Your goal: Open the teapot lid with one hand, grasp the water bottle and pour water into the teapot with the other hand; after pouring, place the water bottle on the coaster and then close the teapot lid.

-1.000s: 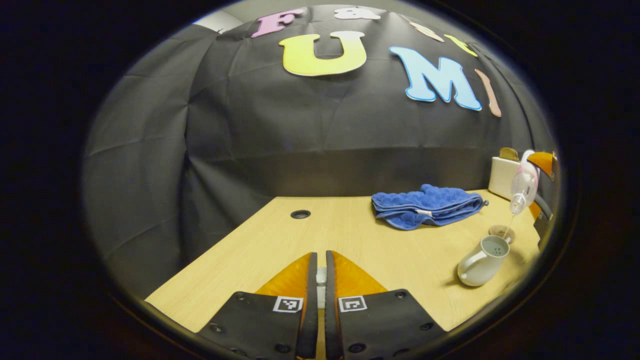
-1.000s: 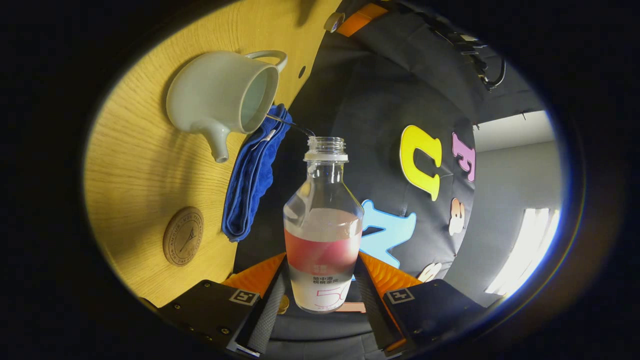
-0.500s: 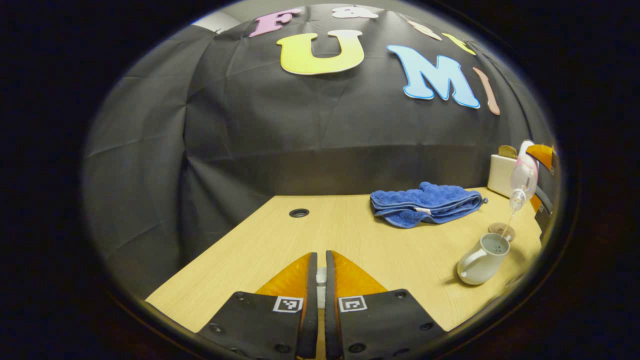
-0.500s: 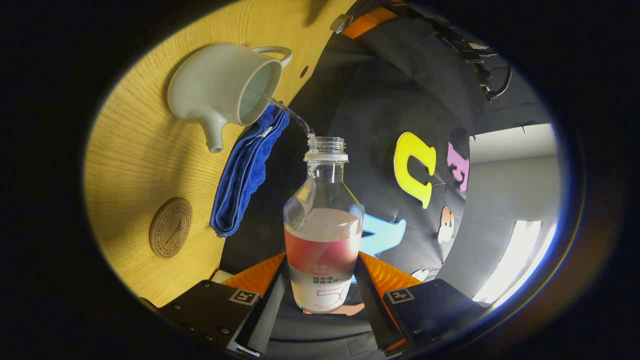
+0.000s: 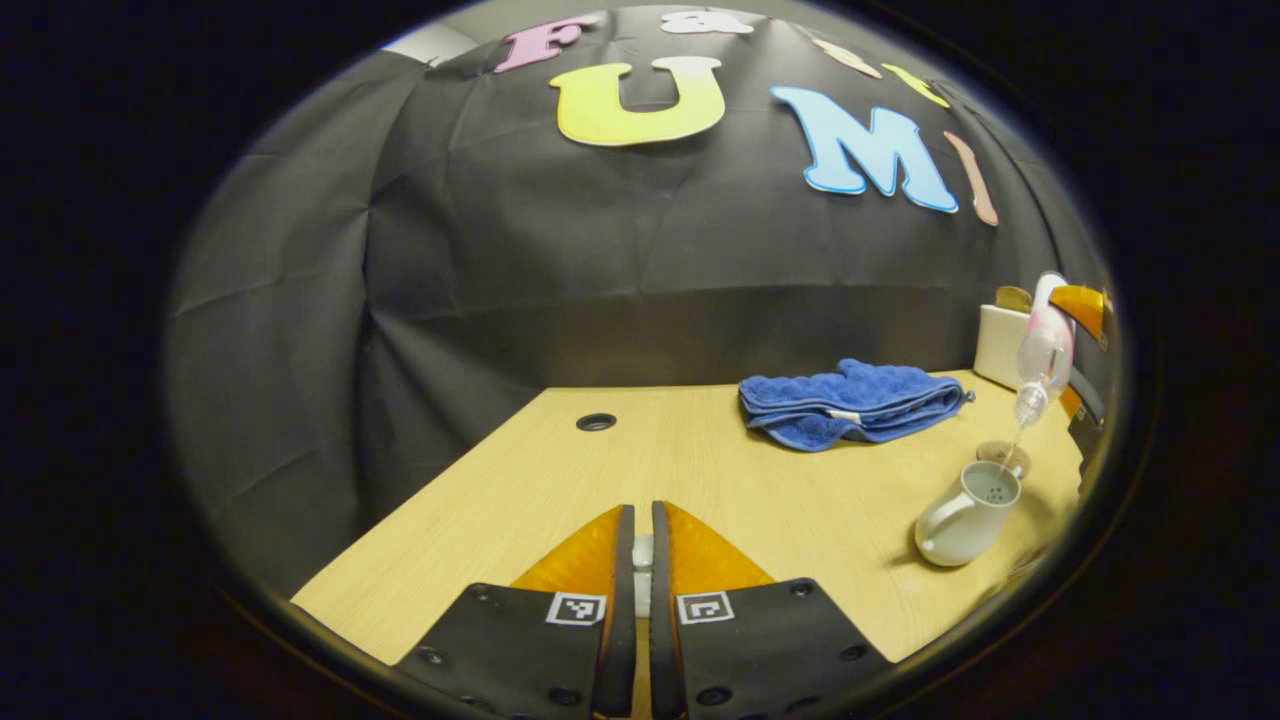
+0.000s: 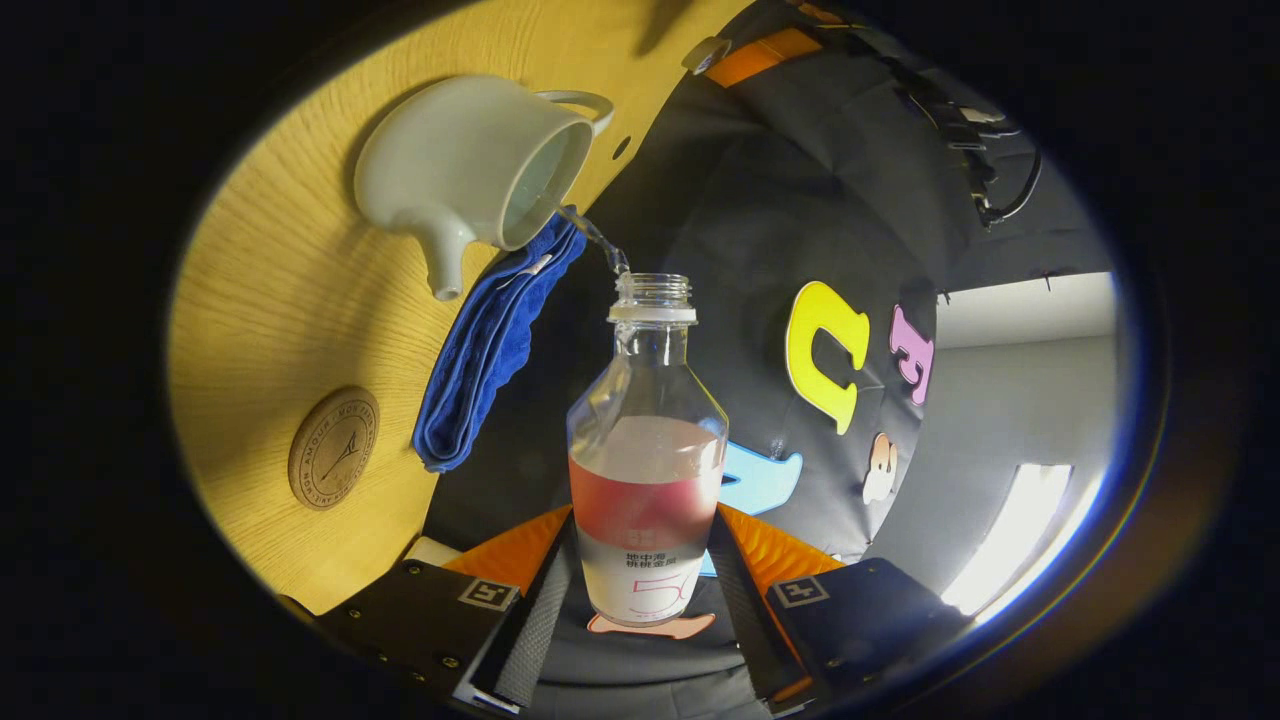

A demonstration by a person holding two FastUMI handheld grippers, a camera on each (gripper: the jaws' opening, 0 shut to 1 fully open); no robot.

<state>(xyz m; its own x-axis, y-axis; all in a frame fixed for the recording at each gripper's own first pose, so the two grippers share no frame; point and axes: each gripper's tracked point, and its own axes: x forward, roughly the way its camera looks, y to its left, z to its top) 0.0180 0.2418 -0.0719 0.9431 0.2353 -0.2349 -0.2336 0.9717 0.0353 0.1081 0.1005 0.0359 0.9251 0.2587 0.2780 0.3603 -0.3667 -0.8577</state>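
Table [image 5: 700,470]: your right gripper [image 6: 640,590] clamps the slippery bottle [image 6: 646,450] low, pouring into the fragile teapot [image 6: 470,170]; left gripper [image 5: 641,560] fingers together, something pale between them.

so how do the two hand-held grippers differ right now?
The right hand-held gripper is clamped on the water bottle, tipped so water streams into the teapot; the left hand-held gripper is pinched on a small pale piece, probably the lid, level over the table. The right works at the teapot; the left sits well aside. Both are shut on something.
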